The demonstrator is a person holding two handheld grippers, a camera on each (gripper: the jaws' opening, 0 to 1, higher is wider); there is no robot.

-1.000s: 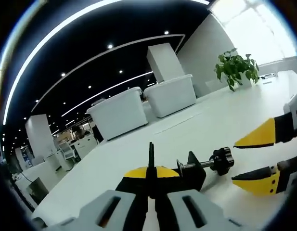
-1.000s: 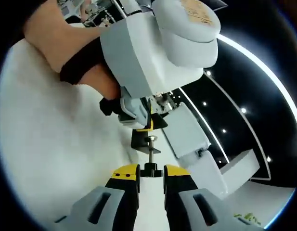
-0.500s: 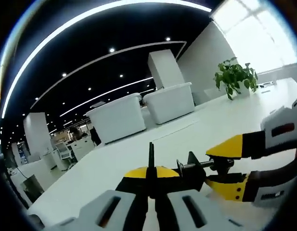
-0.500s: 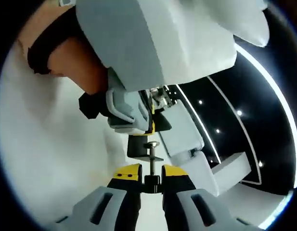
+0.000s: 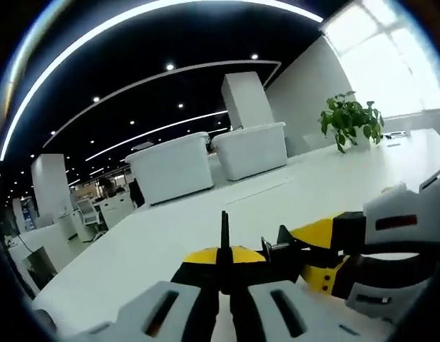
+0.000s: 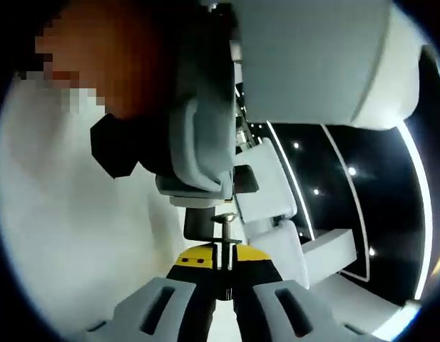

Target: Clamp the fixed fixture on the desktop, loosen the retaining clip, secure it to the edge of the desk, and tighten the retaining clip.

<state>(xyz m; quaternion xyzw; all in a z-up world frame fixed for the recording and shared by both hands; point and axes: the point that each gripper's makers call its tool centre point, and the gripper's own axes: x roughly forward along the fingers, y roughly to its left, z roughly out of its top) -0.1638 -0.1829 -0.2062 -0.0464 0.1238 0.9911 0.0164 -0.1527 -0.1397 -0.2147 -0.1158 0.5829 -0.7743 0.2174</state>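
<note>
Matt plastics, bare metal thread.
Smooth white table [image 5: 170,235], faint sheen. Left hand-held gripper [image 5: 224,265]: matt grey plastic, yellow tips. Clamp fixture [image 6: 214,226]: matt black body, bright metal screw [image 6: 222,242].

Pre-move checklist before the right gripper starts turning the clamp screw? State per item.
1. Left gripper shut on the clamp fixture: ok, jaws closed with the fixture's thin black plate between the tips.
2. Right gripper on the screw: ok, its yellow tips are closed around the threaded shaft; in the left gripper view they cover the knob end.
3. Knob itself gripped, not just the thread: cannot tell, knob is hidden by the jaws.
4. Fixture placed on the desk edge: cannot tell, no edge shows near the fixture.
5. Screw pad gap open enough for the desk: cannot tell.
</note>
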